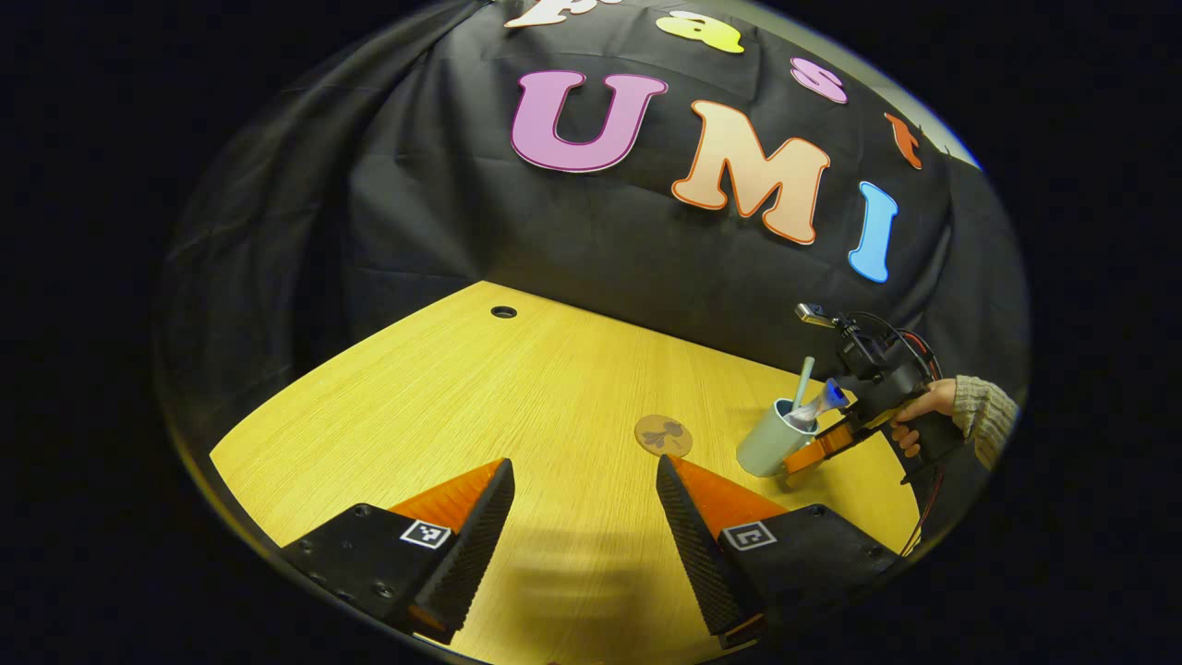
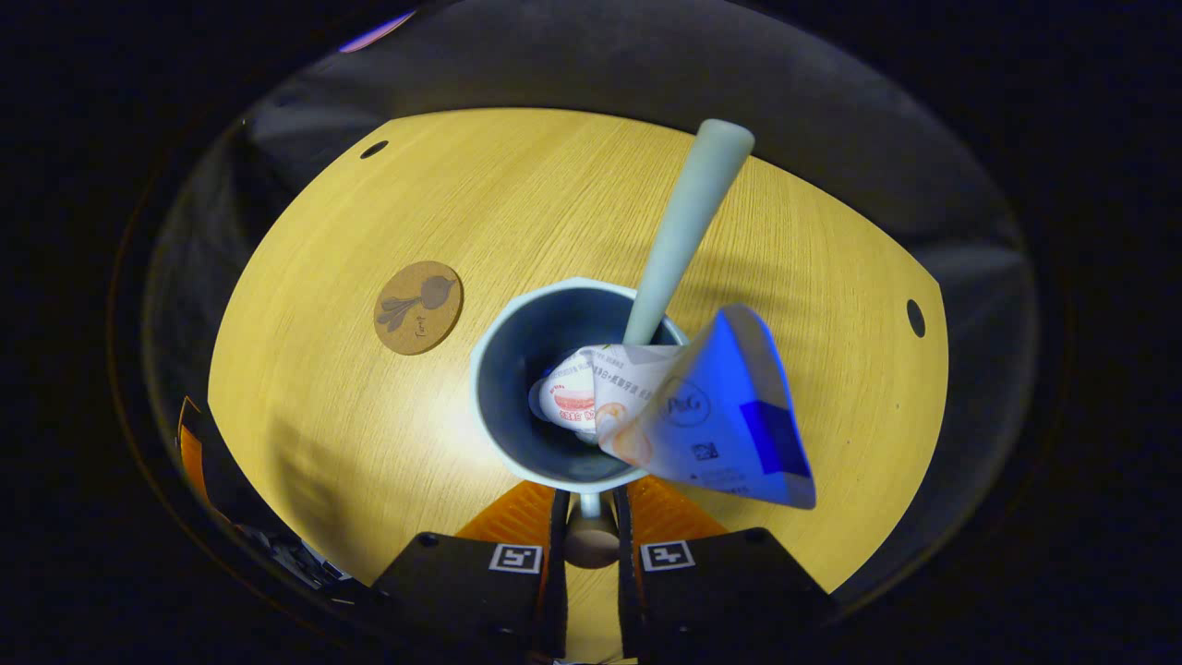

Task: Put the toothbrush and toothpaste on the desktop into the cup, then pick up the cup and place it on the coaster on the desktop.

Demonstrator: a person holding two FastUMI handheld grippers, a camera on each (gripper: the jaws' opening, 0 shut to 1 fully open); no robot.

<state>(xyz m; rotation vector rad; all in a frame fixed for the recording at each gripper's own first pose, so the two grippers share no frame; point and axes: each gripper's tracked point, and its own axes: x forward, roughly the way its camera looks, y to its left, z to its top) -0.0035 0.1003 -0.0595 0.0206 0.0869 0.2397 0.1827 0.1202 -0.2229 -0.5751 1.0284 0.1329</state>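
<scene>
A pale blue-grey cup (image 2: 517, 369) holds a pale green toothbrush (image 2: 688, 231) standing handle-up and a white-and-blue toothpaste tube (image 2: 711, 416) sticking out over the rim. My right gripper (image 2: 591, 531) is shut on the cup's handle at its near side. In the left gripper view the cup (image 1: 768, 443) sits at the right of the desk, with the right gripper (image 1: 817, 451) and a person's hand behind it. The round brown coaster (image 1: 663, 434) lies bare just left of the cup. My left gripper (image 1: 586, 517) hangs open over the desk's front.
The yellow wooden desktop (image 1: 480, 397) has a cable hole (image 1: 503, 312) near its back edge and another hole (image 2: 915, 318) on the cup's far side. Black cloth walls close off the back. In the right gripper view the coaster (image 2: 418, 307) lies left of the cup.
</scene>
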